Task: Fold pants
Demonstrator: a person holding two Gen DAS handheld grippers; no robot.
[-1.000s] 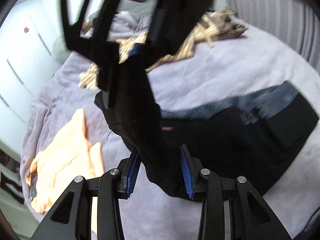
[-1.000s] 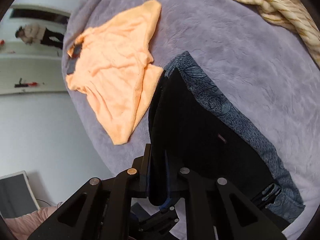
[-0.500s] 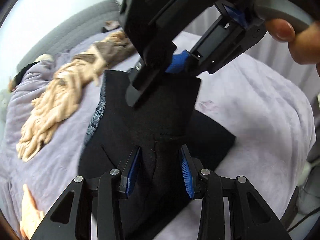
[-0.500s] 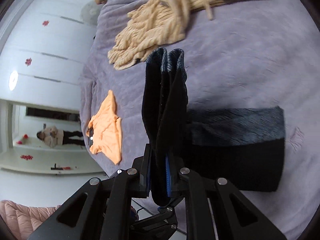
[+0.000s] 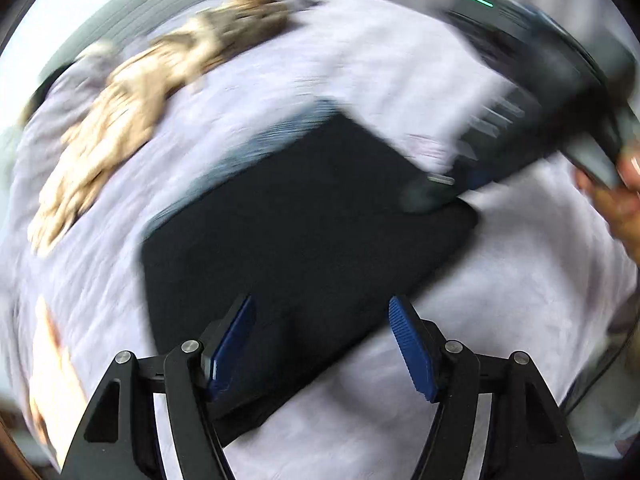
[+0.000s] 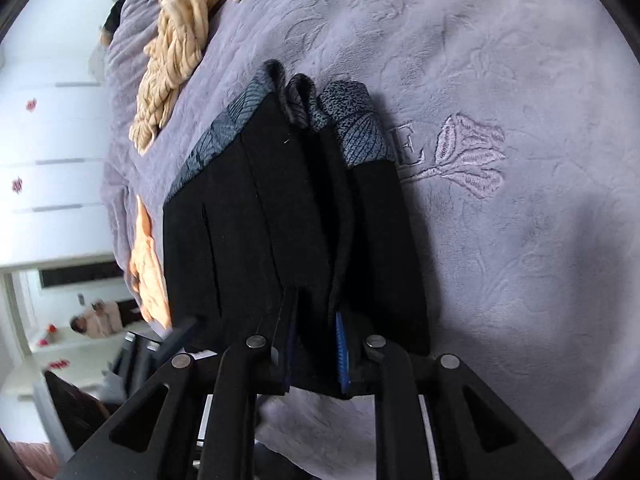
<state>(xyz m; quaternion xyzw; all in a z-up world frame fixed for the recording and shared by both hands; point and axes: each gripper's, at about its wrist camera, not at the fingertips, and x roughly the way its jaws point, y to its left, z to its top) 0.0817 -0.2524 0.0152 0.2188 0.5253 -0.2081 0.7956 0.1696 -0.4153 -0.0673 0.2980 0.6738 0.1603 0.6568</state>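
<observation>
1. On the lilac bedspread (image 6: 500, 60) the pants (image 5: 304, 240) lie as a dark folded block; in my right wrist view the patterned waistband (image 6: 356, 128) shows at the far end of the stacked layers.
2. My left gripper (image 5: 320, 344) is letting go: its jaws are opening, the blue pads (image 5: 412, 352) stand clear of the cloth, and the near edge of the pants lies between them untouched.
3. My right gripper (image 6: 314, 352) has only begun to open. A fold of black cloth sits between its pads, and I judge it is pinched there.
4. I read this as the set-down at the end of a fold, the top layer just laid over the lower one.
5. Next I must free the right side fully, then lift both grippers straight off so nothing drags the layers askew.
6. The left wrist view is blurred, so I cannot tell whether the edges line up; the beige knit (image 6: 176, 52) and orange top (image 6: 148, 264) lie apart from the pants.
</observation>
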